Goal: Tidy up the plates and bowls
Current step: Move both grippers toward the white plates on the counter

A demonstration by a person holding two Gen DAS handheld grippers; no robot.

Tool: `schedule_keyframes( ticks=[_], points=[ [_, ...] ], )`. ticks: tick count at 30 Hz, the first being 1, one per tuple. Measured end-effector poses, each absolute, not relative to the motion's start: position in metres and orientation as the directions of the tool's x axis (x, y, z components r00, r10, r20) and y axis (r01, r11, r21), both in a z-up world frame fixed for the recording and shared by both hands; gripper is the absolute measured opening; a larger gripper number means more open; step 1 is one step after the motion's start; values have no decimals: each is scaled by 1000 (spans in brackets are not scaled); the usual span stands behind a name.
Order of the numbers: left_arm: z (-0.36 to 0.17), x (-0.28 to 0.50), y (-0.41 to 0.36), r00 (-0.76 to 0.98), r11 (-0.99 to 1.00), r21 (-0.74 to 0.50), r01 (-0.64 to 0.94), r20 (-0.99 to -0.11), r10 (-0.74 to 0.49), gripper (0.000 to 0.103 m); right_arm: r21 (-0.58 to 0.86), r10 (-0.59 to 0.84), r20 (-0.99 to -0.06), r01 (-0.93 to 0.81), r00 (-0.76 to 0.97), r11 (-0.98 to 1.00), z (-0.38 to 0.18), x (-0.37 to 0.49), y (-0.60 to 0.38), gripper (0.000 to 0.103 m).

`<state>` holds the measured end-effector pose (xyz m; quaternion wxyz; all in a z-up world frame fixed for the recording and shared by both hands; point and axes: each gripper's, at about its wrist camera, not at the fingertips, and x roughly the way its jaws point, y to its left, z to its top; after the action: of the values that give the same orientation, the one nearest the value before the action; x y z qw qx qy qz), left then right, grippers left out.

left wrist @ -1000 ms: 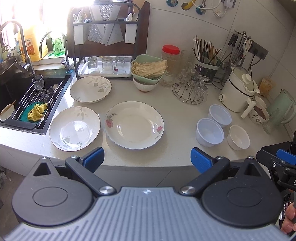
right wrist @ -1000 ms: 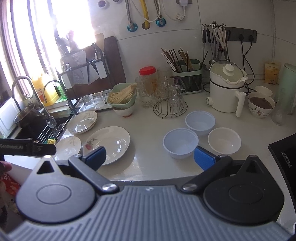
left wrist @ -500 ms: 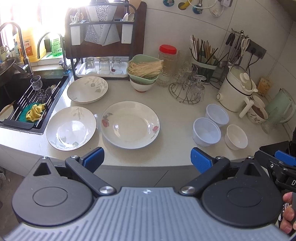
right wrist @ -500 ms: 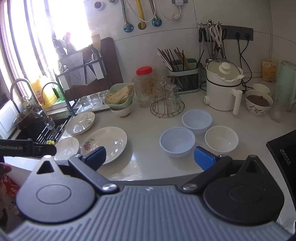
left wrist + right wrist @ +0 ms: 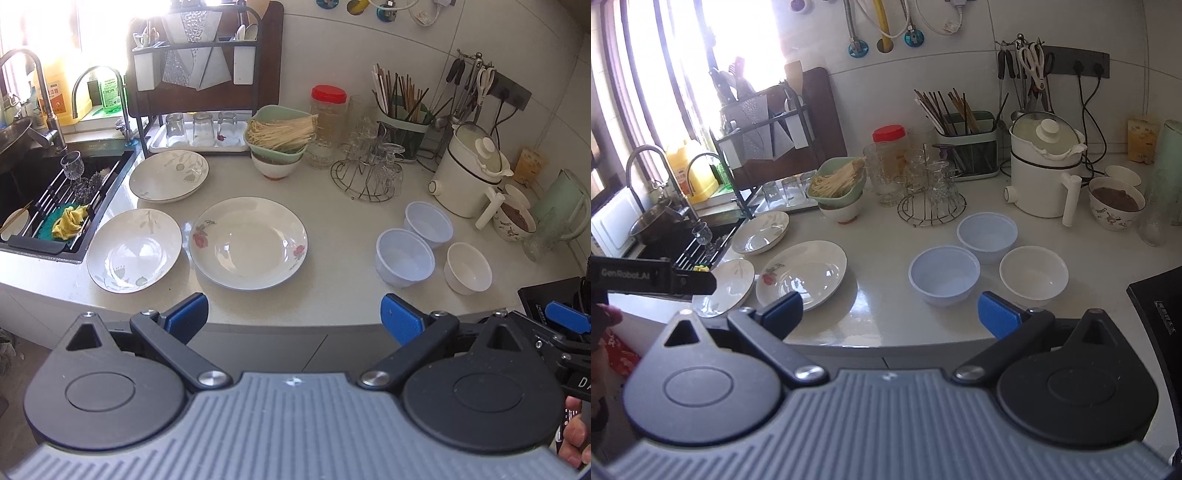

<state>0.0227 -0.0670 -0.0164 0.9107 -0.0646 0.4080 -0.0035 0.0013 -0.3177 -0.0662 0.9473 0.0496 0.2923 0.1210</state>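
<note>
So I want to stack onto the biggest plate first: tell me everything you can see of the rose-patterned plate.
The rose-patterned plate is a round, glossy white dish, ceramic by its look, with a shallow well and a broad rim. A pink rose with green leaves is printed on its left rim, and a smaller rose on the right. It lies flat, upright and empty on the pale countertop, near the front edge. The leaf-patterned plate sits close on its left; whether their rims touch I cannot tell. No gripper touches it.
</note>
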Motion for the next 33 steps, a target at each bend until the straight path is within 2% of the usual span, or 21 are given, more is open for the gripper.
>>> schedule_keyframes(
  ticks=[12,19,33],
  points=[
    [-28,6,-95,657,989,-110,-98,-753,-19,101,174,327,-506,-277,798,945,-65,3,-335,103],
    [-35,6,-100,653,987,-114,-111,-757,-14,101,203,317,-501,-247,805,948,-73,1,-342,103],
    [-54,46,-59,641,995,-104,4,-763,-82,101,209,248,-500,-163,830,964,-84,13,-301,103]
  ],
)
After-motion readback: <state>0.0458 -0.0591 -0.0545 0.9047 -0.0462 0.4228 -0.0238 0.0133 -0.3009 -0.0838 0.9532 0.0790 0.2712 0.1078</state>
